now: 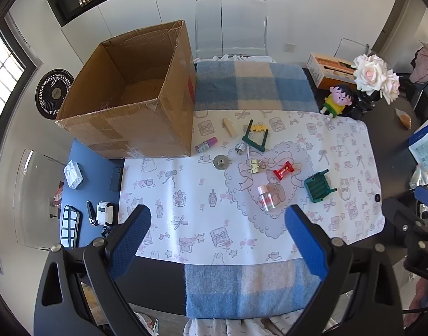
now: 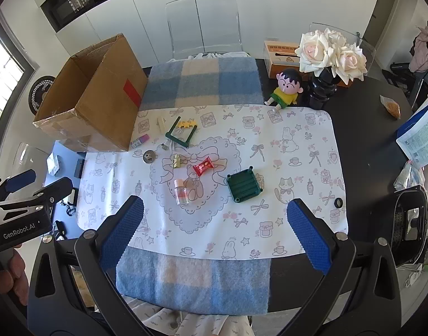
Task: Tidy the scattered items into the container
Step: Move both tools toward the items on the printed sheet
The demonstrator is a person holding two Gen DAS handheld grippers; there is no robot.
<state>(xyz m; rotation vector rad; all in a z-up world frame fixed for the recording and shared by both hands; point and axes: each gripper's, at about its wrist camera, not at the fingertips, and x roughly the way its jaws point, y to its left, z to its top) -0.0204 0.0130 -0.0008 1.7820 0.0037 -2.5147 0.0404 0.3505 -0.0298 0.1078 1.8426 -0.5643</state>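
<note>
An open empty cardboard box (image 1: 135,95) (image 2: 96,106) stands at the table's far left. Small items lie scattered on the white patterned mat (image 1: 186,196) (image 2: 297,168): a clear bottle (image 1: 266,197) (image 2: 181,191), a red candy (image 1: 283,170) (image 2: 203,166), a green square tray (image 1: 318,186) (image 2: 244,185), a gold binder clip (image 1: 255,165) (image 2: 177,160), a metal disc (image 1: 220,162) (image 2: 149,156), a green frame (image 1: 255,135) (image 2: 183,132), a purple tube (image 1: 206,144) (image 2: 140,141) and a wooden block (image 1: 229,126) (image 2: 160,123). My left gripper (image 1: 218,221) and right gripper (image 2: 214,218) are open, empty, above the mat's near edge.
A cartoon doll (image 1: 335,100) (image 2: 285,88) and a black vase of roses (image 1: 373,78) (image 2: 330,56) stand at the back right. A blue plaid blanket (image 1: 253,86) (image 2: 194,277) runs under the mat. Papers (image 2: 421,137) and clutter lie right; small devices (image 1: 104,212) left.
</note>
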